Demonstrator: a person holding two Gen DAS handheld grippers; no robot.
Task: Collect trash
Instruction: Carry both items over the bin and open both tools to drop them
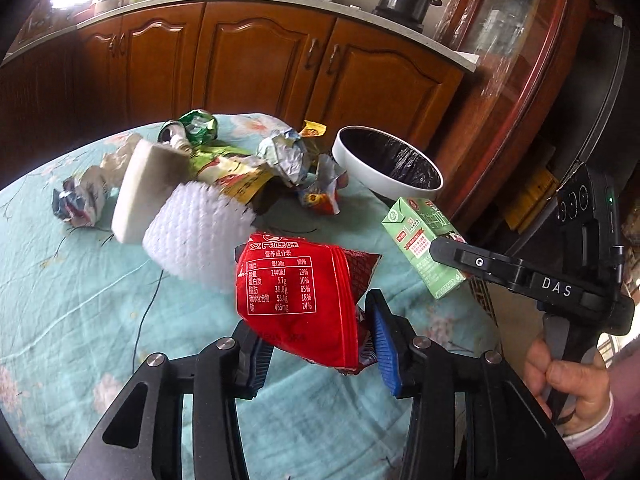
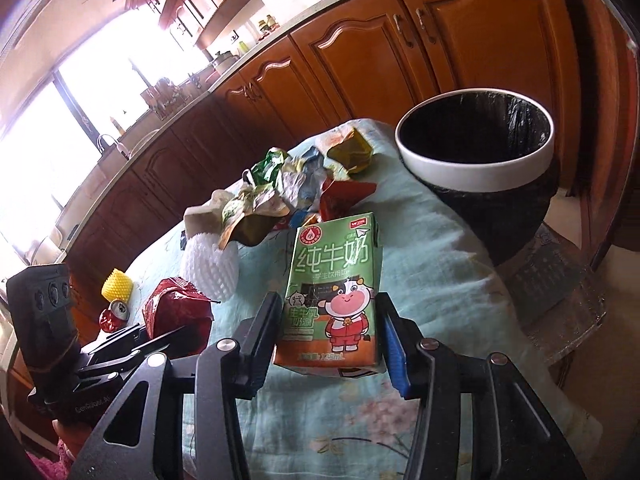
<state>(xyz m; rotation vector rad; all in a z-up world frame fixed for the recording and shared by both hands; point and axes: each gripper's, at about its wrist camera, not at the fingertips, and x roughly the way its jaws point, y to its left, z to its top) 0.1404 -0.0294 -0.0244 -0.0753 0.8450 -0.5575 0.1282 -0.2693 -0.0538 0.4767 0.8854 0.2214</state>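
**Two pieces lifted, the heap still waiting**

Although both grippers are loaded, nothing shows as binned: the bin, black-lined with a white rim, stands off the table's far right corner, its inside dark. The left gripper has its fingers pinching a red snack bag, long axis tilted, printed panel facing the camera. The right gripper has its fingers clamped on the sides of a green milk carton, upright, long axis pointing toward the bin. Crumpled wrappers, a white foam net and a crushed can remain on the table.
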